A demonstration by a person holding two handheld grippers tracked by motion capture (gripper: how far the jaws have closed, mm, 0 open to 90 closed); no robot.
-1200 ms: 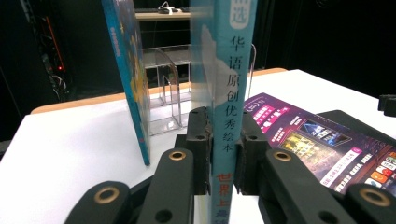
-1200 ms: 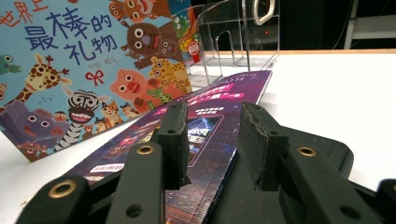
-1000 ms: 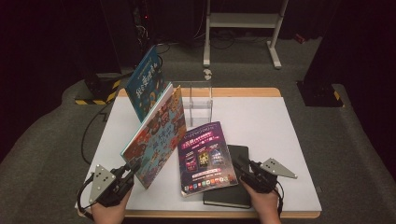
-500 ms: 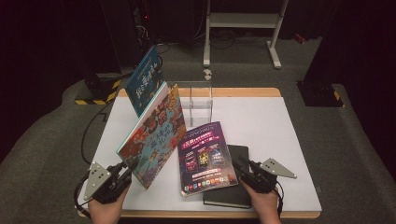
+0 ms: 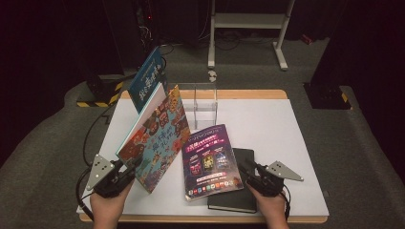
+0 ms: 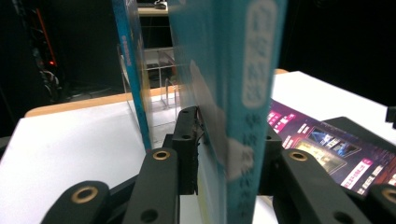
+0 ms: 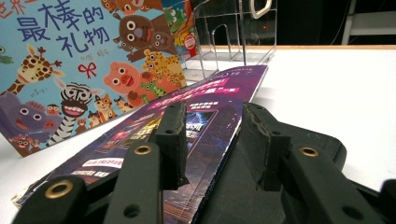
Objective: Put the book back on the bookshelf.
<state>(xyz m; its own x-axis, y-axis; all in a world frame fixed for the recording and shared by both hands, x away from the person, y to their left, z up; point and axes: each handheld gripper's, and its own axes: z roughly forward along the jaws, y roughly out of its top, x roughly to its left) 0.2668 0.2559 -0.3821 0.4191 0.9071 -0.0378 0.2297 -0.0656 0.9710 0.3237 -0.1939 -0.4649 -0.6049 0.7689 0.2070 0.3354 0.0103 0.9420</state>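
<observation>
At the table's [image 5: 286, 119] seven o'clock corner, the left gripper [image 5: 125, 172] was clamped on the lower edge of the picture book [image 5: 157, 138], its jaws pressed to either cover in the left gripper view [image 6: 229, 140]. The book stood tilted on that edge, its animal cover facing the table's middle, its top leaning toward eleven o'clock. Just behind it, at eleven o'clock, a blue book [image 5: 149, 78] leaned upright beside the clear acrylic stand [image 5: 198, 102], which sat at twelve o'clock near the table's far edge. The two books stood close together; whether they touched could not be told. Toward six o'clock a purple magazine [image 5: 210, 161] lay flat, just beside the picture book's lower corner, resting partly over a black notebook [image 5: 236, 191] at five o'clock. The right gripper [image 5: 249, 168] sat at the notebook's right side, its jaws parted and empty, straddling the magazine's right edge [image 7: 219, 140] without pinching it. Beyond the table, a white metal frame [image 5: 248, 21] stood on the grey floor.
</observation>
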